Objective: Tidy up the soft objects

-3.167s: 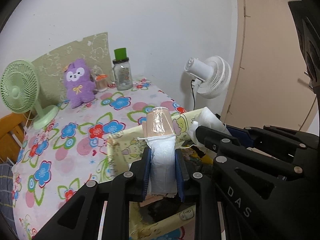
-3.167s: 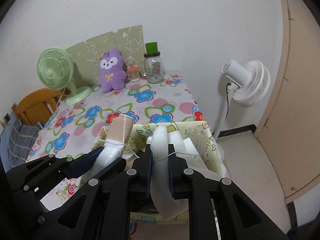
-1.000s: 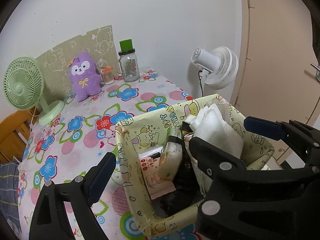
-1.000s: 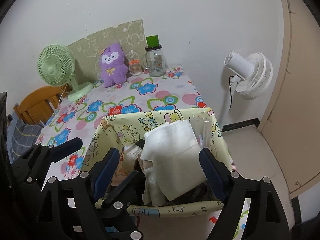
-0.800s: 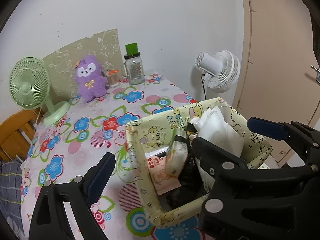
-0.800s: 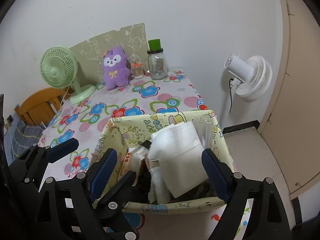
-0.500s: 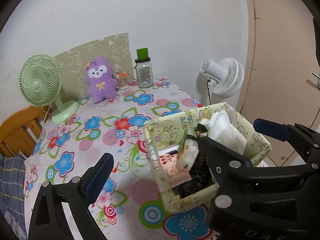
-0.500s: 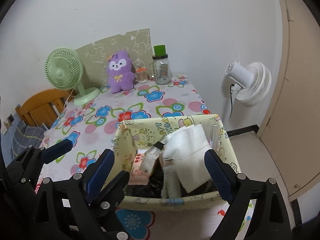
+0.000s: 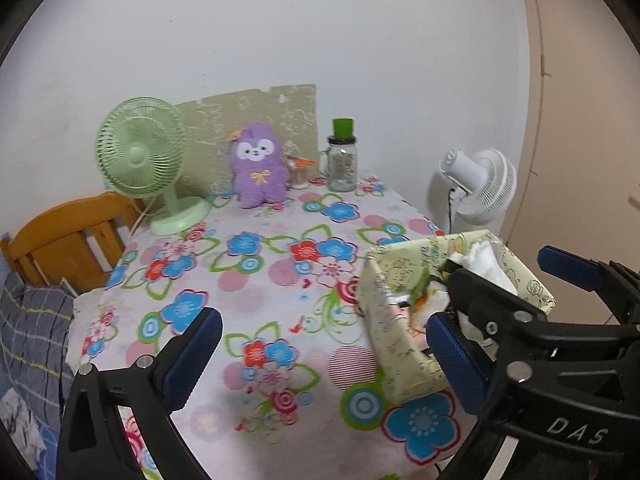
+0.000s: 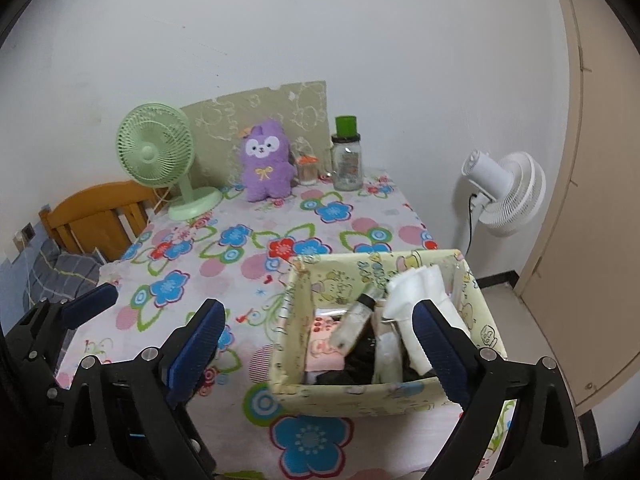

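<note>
A yellow cartoon-print fabric box [image 10: 298, 312] stands at the near right corner of the flowered table [image 10: 248, 268]. It holds white soft packs [image 10: 420, 284], a small bottle [image 10: 354, 318] and a pink pack [image 10: 324, 344]. The box also shows in the left wrist view [image 9: 390, 320]. My right gripper [image 10: 320, 348] is open and empty, held back above the box's near side. My left gripper [image 9: 324, 360] is open and empty, left of the box. A purple plush toy [image 10: 266, 168] sits at the table's far edge.
A green desk fan [image 10: 160, 160], a glass jar with a green lid [image 10: 347, 160] and a small jar [image 10: 308, 170] stand at the back. A white floor fan [image 10: 504, 192] stands right of the table. A wooden chair [image 10: 96, 216] is at the left.
Both grippers let go of the white packs, which now lie in the box. Both have opened wide and drawn back and up from the box.
</note>
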